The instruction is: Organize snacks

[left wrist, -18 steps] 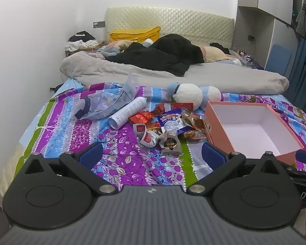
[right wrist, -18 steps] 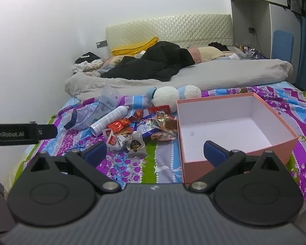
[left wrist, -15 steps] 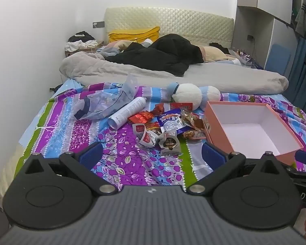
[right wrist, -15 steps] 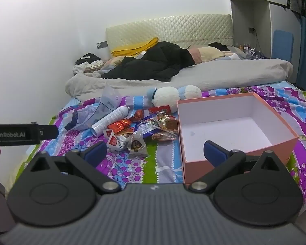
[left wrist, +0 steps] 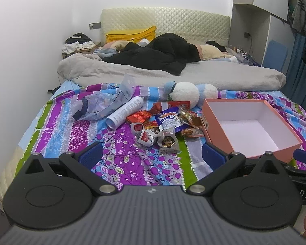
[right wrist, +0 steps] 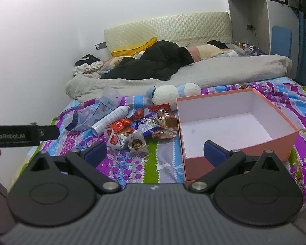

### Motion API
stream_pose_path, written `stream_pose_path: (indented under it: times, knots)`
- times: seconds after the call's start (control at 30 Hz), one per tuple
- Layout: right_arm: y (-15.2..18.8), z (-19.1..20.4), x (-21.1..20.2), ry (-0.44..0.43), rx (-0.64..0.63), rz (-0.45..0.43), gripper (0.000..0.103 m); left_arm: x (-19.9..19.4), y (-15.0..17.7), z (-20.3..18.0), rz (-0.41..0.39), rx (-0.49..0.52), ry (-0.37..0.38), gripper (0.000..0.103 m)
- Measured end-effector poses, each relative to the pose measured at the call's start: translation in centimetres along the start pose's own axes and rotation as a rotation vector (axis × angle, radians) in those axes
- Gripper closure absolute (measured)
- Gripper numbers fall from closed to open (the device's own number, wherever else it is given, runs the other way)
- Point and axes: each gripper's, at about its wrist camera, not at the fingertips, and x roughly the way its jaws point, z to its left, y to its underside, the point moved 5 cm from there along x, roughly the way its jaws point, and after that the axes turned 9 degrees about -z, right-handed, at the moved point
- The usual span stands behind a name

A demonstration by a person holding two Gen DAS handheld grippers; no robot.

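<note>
A pile of snack packets [left wrist: 167,124] lies on the patterned bedsheet [left wrist: 124,159], left of an open, empty pink box [left wrist: 248,128]. The pile [right wrist: 136,130] and the box [right wrist: 230,126] also show in the right wrist view. My left gripper [left wrist: 152,156] is open and empty, held near the bed's front edge, short of the packets. My right gripper [right wrist: 155,154] is open and empty, in front of the box's near left corner. The left gripper's body [right wrist: 20,135] shows at the left of the right wrist view.
A white spray can [left wrist: 125,112], a clear plastic bag [left wrist: 104,106] and a white-and-blue plush toy [left wrist: 190,95] lie behind the snacks. A grey duvet [left wrist: 173,75], black clothes and pillows fill the far half of the bed. A wall runs along the left; cabinets stand right.
Both wrist views have shifted very slightly; the grippers stay open and nothing on the bed has moved.
</note>
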Motion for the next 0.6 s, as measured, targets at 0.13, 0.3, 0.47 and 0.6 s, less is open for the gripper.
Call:
stream_pose_path:
  times: [0.13,0.3,0.47,0.6]
  knots:
    - [0.1,0.0,-0.1,0.002,0.000,0.003,0.000,0.0,0.2,-0.1,-0.001,0.004,0.019,0.000]
    - [0.5,0.0,-0.1,0.003,-0.004,0.012,0.000,0.3,0.4,0.2,0.005,-0.007,0.025,0.000]
    - [0.6,-0.1,0.3,0.010,0.000,0.011,0.000,1.2,0.9,0.2,0.026,-0.016,0.044,0.000]
    - [0.8,-0.1,0.3,0.016,0.007,0.014,0.000,1.8,1.0,0.1,0.037,-0.011,0.068,0.000]
